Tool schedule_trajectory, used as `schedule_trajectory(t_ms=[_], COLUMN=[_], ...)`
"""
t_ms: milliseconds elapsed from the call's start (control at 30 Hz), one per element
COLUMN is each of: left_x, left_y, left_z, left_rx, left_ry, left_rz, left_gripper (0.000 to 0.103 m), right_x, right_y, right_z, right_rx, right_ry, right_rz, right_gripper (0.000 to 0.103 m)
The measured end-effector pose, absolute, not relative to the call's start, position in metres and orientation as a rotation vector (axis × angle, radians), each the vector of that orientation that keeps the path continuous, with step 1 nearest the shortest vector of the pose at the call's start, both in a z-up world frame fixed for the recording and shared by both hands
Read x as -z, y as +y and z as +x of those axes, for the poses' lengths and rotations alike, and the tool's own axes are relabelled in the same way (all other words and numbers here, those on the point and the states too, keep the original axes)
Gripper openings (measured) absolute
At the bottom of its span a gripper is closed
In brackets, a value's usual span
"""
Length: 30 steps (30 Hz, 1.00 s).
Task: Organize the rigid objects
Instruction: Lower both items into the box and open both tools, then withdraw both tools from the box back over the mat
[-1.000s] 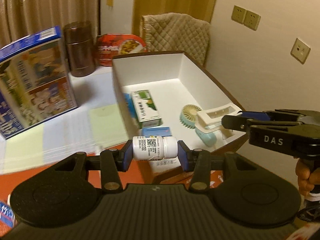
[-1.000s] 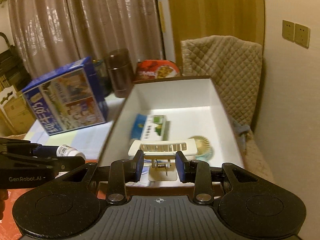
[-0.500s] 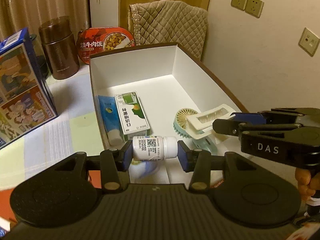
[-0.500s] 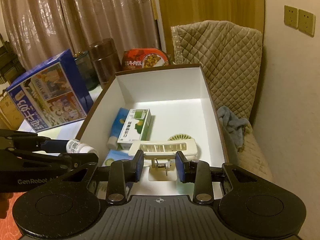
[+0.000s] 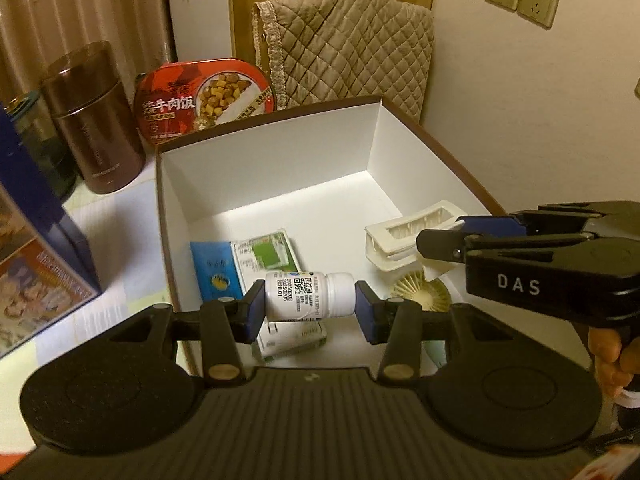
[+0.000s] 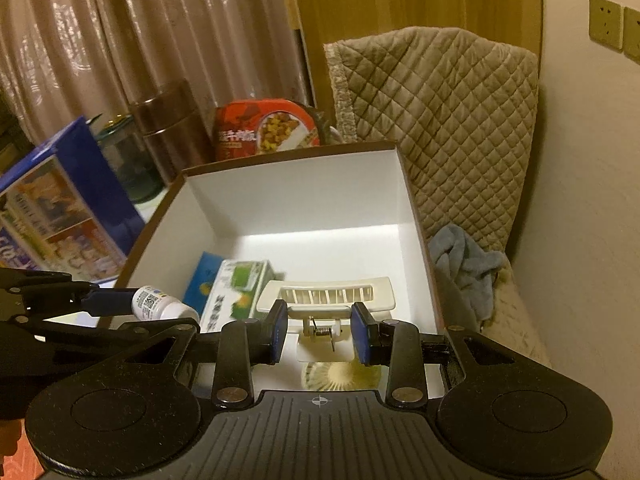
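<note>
My left gripper [image 5: 310,307] is shut on a white pill bottle [image 5: 309,295], held sideways above the near part of the open white box [image 5: 256,168]; the bottle also shows in the right wrist view [image 6: 160,307]. My right gripper [image 6: 320,334] is shut on a white plastic clip [image 6: 326,300] and holds it over the box's right side; the clip also shows in the left wrist view [image 5: 408,236]. In the box lie a green-and-white carton [image 5: 266,252], a blue packet [image 5: 214,270] and a small round fan [image 5: 420,294].
A brown canister [image 5: 94,120], a red meal tub [image 5: 204,100] and a blue carton [image 5: 36,264] stand on the table left of and behind the box. A quilted chair back [image 5: 344,48] and the wall [image 5: 520,100] stand behind and to the right.
Both grippers have moved forward over the box, each still holding its object. The pill bottle went from outside the box's near edge to above its inside.
</note>
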State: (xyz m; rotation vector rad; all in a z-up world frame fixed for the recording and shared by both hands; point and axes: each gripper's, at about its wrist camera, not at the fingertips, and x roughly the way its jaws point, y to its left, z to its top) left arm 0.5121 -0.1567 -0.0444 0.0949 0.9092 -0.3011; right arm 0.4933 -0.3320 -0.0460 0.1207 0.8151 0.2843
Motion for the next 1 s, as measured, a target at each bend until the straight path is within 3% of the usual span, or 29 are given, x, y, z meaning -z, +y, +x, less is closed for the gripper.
schedule_trajectory(t_ms=[633, 700, 800, 1000], left_x=[0.075, 0.077, 0.076, 0.073], left_y=[-0.176, -0.176, -0.175, -0.17], left_z=[0.554, 0.555, 0.553, 0.546], left_rx=[0.344, 0.345, 0.342, 0.337], left_ry=[0.953, 0.954, 0.94, 0.949], left_rz=[0.12, 0.121, 0.133, 0.132], left_gripper=[0.042, 0.044, 0.056, 0.056], right_x=[0.063, 0.062, 0.059, 0.053], right_y=[-0.337, -0.338, -0.34, -0.342], right_z=[0.53, 0.529, 0.527, 0.519], right_rx=[-0.295, -0.296, -0.296, -0.308], right_ry=[0.848, 0.85, 0.847, 0.841], right_rz=[0.095, 0.102, 0.104, 0.115], right_gripper=[0.033, 0.037, 0.048, 0.054])
